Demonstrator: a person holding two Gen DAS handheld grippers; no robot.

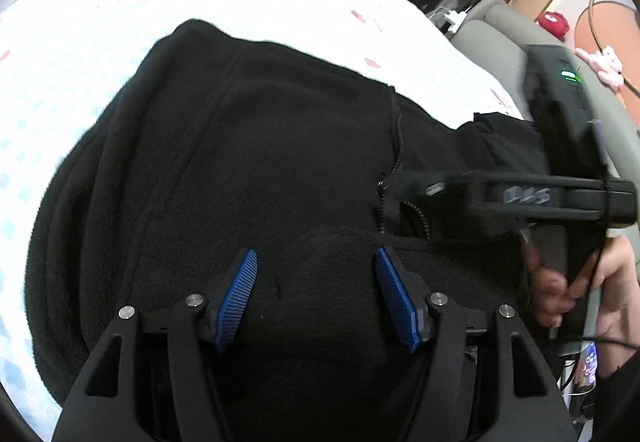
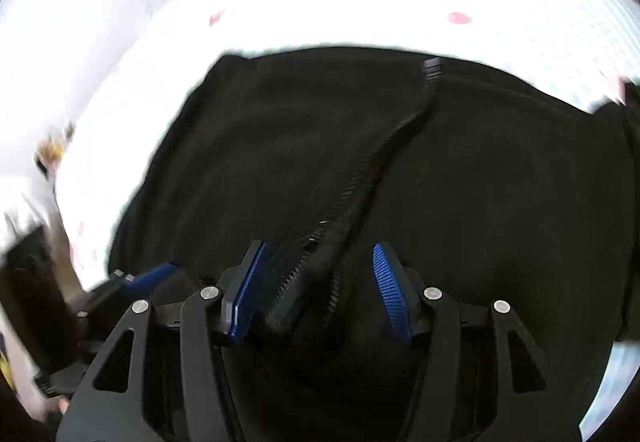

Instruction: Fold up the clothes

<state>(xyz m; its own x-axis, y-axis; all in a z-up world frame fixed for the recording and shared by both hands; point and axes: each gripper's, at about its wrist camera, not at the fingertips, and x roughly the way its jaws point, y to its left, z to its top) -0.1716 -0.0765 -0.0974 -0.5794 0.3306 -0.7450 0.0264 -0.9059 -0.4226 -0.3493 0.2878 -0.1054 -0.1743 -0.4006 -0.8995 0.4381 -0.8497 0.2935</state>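
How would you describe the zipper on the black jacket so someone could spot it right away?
Start from the white bedspread with small pink marks; the black fleece jacket lies spread on it. Down the jacket's front runs the zipper, a line of toothed black ridges, the only hard ribbed strip on the soft, fuzzy cloth.

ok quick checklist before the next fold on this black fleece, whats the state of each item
1. Black fleece jacket lies on the bed cover: ok.
2. Left tongs open over the fleece, nothing pinched: ok.
3. Right tongs open, straddling the zipper: ok.
4. Zipper closed: not ok, parted at the near end.
5. Fleece lying flat: not ok, bunched near the left tongs.
6. Far sleeve placement: cannot tell.
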